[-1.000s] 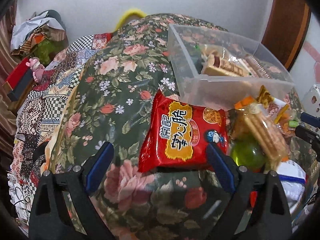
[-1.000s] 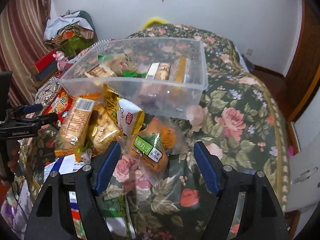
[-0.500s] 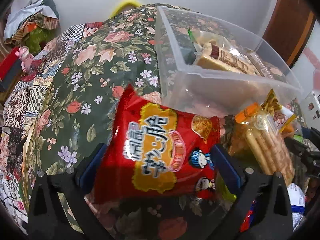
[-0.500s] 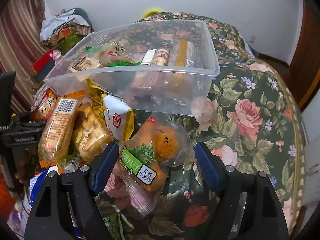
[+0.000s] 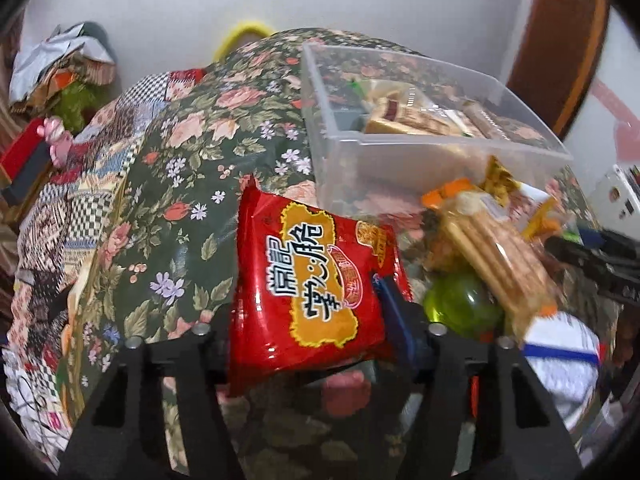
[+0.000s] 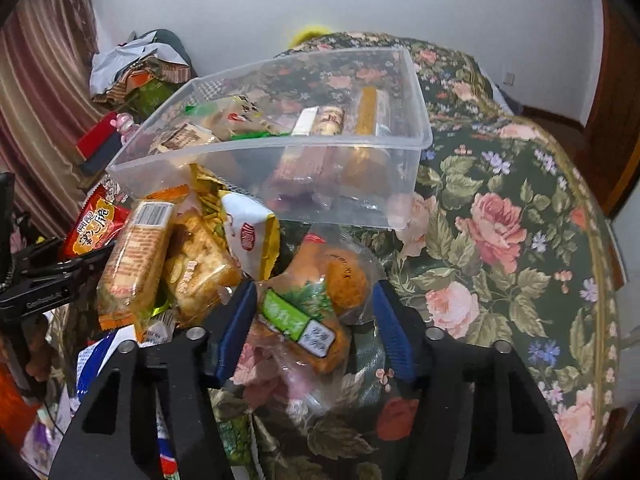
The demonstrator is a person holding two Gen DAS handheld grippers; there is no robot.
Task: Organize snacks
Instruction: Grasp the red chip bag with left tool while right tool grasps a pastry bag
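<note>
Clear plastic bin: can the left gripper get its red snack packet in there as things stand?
Probably yes. The left gripper, just closed on the red snack packet, faces the clear plastic bin just beyond; its open top looks unobstructed, with room beside the snacks inside.

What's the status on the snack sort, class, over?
Left gripper shut on red noodle-snack packet. Right gripper shut on clear bag of buns. Clear bin ahead, open-topped; loose snack pile between the grippers.

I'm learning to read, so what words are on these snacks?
"掌心脆": red snack packet; its smaller print is blurred.
Green label on the clear bun bag: too blurred.
Barcode on the biscuit pack: digits too small.
Red logo on the white-and-yellow packet: unreadable.
</note>
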